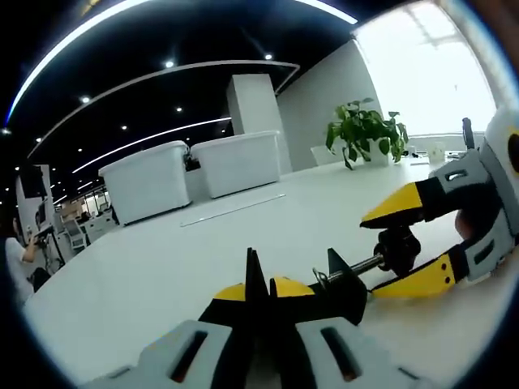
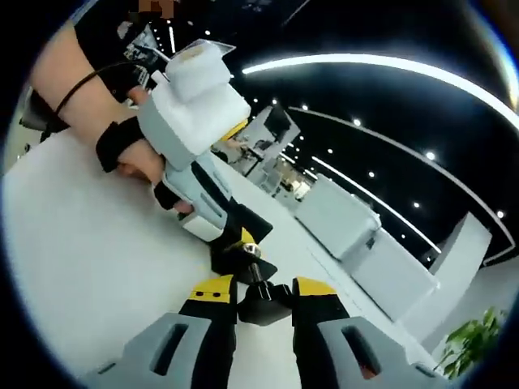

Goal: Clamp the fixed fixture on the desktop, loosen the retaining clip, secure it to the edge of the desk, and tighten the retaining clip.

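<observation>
In the left gripper view the left gripper (image 1: pixel 261 284) has its yellow-tipped fingers (image 1: pixel 289 288) pressed close together over the black body of the clamp fixture (image 1: pixel 340 290), which sits low over the white bench (image 1: pixel 162 267). A threaded metal screw (image 1: pixel 365 265) runs out of the fixture to a black knob (image 1: pixel 397 247). The right gripper (image 1: pixel 409 243) comes in from the right of that view, its yellow fingers (image 1: pixel 397 207) set above and below the knob with a clear gap between them; whether they touch it I cannot tell. In the right gripper view the right gripper's (image 2: pixel 263 290) fingers (image 2: pixel 212 288) flank the same knob (image 2: pixel 263 306), close at either side, contact again unclear. Beyond it the screw (image 2: pixel 258 279) leads to the fixture (image 2: pixel 240 258), gripped by the left gripper (image 2: pixel 235 231), which a person's hand (image 2: pixel 134 158) in a black strap holds. Farther off on the bench stand two white lidded bins (image 1: pixel 195 170) and a potted plant (image 1: pixel 366 130).
</observation>
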Motion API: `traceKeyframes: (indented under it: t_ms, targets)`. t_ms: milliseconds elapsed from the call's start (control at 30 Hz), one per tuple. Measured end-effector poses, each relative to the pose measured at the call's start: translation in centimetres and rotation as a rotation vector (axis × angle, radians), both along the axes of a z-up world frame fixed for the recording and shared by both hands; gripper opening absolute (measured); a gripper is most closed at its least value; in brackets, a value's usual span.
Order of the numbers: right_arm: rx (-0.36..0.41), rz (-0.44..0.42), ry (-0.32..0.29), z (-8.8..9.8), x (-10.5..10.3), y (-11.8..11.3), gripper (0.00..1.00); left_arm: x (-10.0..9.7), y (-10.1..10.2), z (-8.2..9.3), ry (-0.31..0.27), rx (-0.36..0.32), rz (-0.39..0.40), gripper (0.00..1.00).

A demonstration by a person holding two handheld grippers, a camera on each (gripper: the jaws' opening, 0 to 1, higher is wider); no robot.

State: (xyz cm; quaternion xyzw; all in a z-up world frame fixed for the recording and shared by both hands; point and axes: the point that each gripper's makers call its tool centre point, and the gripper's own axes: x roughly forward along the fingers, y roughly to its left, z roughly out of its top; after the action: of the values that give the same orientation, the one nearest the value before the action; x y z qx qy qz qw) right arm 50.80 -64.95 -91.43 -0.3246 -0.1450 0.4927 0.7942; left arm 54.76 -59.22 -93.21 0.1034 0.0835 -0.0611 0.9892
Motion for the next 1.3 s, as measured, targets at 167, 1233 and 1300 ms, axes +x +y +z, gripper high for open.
traceKeyframes:
  t_ms: [167, 1233, 1300]
  targets:
    - [0.018, -0.031, 0.041, 0.7, -0.2, -0.7, 0.22, -0.2, -0.1, 0.0, 0.0, 0.0, 0.001, 0.07]
    - [0.384, -0.032, 0.791, 0.6, 1.5, -3.0, 0.3, 0.0, 0.1, -0.2, 0.0, -0.001, 0.0, 0.07]
    - [0.355, -0.023, 0.791, 0.1, 1.0, -2.7, 0.39, 0.1, 0.1, -0.2, 0.0, -0.001, 0.0, 0.07]
